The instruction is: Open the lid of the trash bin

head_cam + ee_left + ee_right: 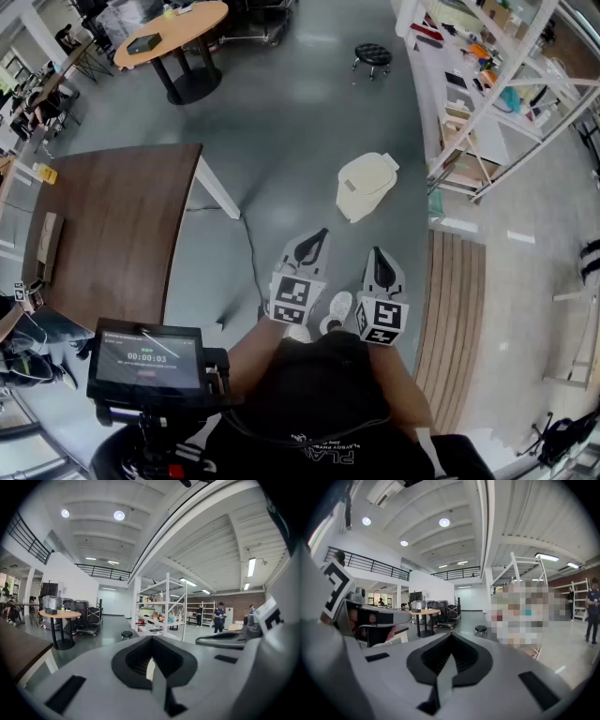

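Approaching seems the step in hand: the bin [366,189] stands on the floor [281,131] far ahead, its lid [367,174] apparently down. The left tool [317,240] and right tool [379,262] are closed and empty. The next move calls for walking up and reaching for the lid.

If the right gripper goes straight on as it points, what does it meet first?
Likely nothing near: the right gripper faces open grey floor; the cream plastic trash bin ahead seems lower.

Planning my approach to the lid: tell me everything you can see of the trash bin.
The trash bin looks like cream plastic, rounded, seen from above. Its lid appears shut, with a small tab at the far-right edge. It stands on the grey floor, beside the white shelving; nothing else touches it.
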Demonstrator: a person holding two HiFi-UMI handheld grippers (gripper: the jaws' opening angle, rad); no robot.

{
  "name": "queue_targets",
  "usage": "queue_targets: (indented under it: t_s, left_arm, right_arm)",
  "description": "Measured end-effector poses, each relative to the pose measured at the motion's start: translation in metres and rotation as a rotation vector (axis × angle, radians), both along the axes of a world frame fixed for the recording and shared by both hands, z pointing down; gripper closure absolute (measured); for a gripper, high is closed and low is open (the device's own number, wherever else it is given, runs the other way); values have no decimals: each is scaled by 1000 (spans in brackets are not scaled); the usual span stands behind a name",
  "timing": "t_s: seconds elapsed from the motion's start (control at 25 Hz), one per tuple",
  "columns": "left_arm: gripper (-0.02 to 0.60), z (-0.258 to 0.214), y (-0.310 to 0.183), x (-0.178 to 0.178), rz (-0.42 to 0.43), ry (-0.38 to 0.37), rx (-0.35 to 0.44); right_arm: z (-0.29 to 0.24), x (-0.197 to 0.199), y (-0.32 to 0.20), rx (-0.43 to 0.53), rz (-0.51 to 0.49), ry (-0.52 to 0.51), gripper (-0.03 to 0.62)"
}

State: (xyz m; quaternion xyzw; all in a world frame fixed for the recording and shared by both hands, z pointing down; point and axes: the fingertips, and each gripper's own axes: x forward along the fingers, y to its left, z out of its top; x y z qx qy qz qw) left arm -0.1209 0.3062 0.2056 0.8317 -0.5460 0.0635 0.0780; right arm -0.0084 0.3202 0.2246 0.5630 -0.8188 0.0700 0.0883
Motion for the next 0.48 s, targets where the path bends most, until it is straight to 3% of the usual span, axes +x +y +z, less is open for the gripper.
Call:
queue_targets:
  t_s: [0.2, 0.48]
  left_arm:
    - [583, -2, -22, -3, -29, -3, -10]
    - [583, 5, -80, 26, -29, -49, -7]
  right_arm:
    - [13, 4, -14, -31, -30, 0, 599]
    - [17, 27, -81, -49, -57, -9, 599]
